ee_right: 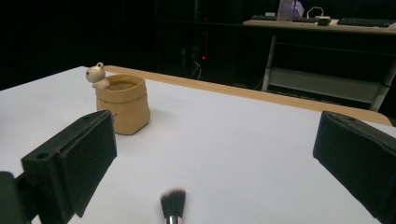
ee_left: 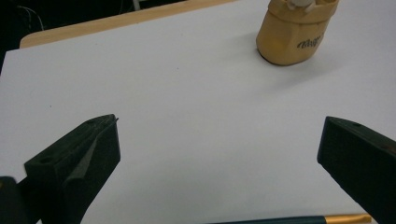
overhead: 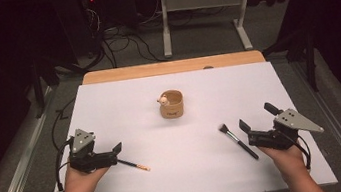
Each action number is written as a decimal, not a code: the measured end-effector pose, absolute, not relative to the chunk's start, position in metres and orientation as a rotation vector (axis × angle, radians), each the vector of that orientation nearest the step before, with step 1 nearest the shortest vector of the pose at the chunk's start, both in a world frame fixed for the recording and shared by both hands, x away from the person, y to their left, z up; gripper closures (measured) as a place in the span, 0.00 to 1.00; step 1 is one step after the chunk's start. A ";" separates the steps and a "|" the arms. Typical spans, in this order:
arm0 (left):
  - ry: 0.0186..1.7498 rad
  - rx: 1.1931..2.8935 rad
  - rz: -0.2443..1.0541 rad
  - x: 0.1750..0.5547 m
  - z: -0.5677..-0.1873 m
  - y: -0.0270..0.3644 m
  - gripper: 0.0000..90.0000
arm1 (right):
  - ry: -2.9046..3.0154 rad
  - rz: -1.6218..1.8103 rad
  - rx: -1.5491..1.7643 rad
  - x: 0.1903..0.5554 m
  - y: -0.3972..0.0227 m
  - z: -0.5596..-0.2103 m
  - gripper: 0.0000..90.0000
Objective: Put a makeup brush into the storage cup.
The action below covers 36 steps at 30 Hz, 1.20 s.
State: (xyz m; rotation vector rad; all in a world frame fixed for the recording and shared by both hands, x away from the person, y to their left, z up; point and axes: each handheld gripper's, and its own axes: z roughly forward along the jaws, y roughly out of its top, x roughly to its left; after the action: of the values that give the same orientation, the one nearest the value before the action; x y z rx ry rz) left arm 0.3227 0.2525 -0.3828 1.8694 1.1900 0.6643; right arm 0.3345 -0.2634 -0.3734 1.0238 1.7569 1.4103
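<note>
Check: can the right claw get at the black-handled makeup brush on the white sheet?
Probably yes: the right claw is open, the black-handled makeup brush lies right at its jaws, and nothing sits between them.

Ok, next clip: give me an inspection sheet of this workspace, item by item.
Surface: white sheet over a wooden table.
Job's things: makeup brush between the right tool's jaws; thin brush with a gold end by the left tool; tan pot with a bear figure, mid-table.
Clutter: nothing seen.
Grippers: left tool and right tool both open, empty.
Cables: one trails from each tool.
Surroundings: dark room, floor cables, desk frame.
</note>
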 end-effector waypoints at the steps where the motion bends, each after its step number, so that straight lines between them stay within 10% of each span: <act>1: 1.194 1.874 0.658 0.323 -0.383 0.253 0.00 | 1.752 1.408 1.019 0.334 -0.264 -0.373 0.01; 36: 1.230 2.422 0.324 0.340 -0.372 0.252 0.01 | 1.730 1.427 1.041 0.336 -0.269 -0.372 0.02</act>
State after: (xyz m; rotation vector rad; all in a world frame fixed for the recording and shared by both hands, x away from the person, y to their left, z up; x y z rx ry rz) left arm 0.3401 0.2519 -0.3723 2.4219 1.2295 0.3244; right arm 0.3358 -0.2692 -0.3724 1.0413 1.7299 1.4272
